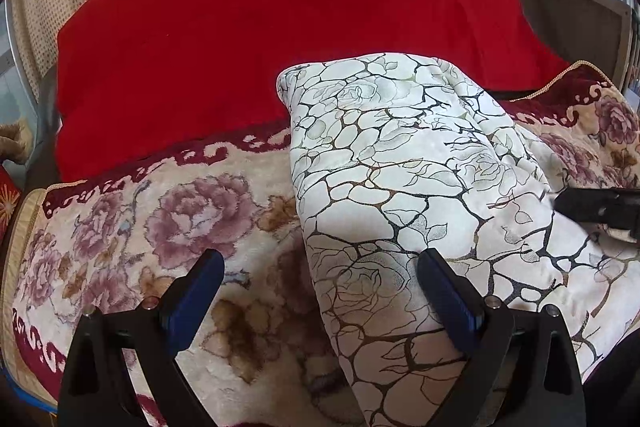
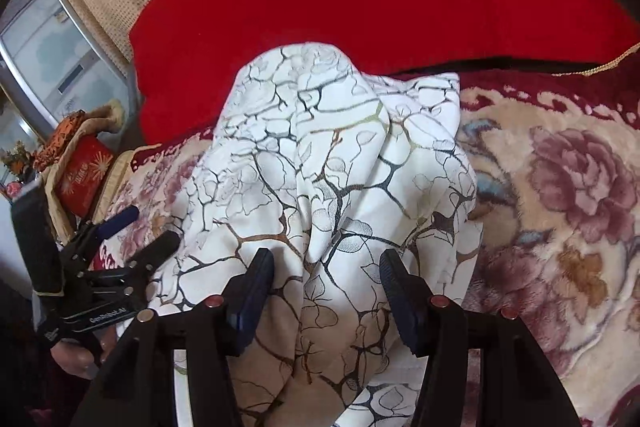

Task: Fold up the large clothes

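Left tool (image 1: pixel 320 279) gapes wide over the plush rose-patterned blanket (image 1: pixel 120 227); one white crackle-print garment (image 1: pixel 400 179) lies bunched centre, smooth, before one red velvety cushion (image 1: pixel 280 27). Right tool (image 2: pixel 326 275) straddles its folds, open.

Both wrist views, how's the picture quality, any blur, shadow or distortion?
Left wrist view: fisheye bending with dark corners, the white patterned cloth sharp, the right tool at the edge smeared. Right wrist view: same bending, the cloth's near end between the right tool's fingers in shadow, the left tool slightly soft.
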Action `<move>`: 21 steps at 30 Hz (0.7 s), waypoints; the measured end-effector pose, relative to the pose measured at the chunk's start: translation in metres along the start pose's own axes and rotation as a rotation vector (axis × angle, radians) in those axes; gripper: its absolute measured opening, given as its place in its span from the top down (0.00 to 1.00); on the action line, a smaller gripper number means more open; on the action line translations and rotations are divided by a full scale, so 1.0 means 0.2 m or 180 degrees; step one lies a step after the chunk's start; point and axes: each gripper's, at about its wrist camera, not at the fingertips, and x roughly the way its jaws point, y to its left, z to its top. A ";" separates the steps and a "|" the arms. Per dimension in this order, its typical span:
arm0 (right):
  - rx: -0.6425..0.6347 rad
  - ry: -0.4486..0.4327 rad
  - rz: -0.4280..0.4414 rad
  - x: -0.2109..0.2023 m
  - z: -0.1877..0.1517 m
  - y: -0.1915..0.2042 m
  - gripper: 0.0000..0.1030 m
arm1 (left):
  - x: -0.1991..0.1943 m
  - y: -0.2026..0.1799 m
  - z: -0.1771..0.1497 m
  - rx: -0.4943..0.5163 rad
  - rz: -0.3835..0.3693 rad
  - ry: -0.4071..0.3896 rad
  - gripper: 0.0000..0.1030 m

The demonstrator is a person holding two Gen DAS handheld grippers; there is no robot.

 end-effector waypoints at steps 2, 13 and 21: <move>-0.0022 -0.0110 -0.0009 -0.05 0.01 0.01 0.42 | 0.00 0.00 0.00 -0.0003 -0.0004 -0.0001 0.05; -0.0034 0.0109 -0.0133 0.04 -0.05 -0.02 0.41 | 0.00 -0.01 0.00 0.0033 0.0016 -0.0002 0.05; 0.0089 -0.0010 0.0026 -0.02 -0.03 -0.07 0.37 | 0.00 0.00 0.00 0.0018 -0.0003 -0.0006 0.05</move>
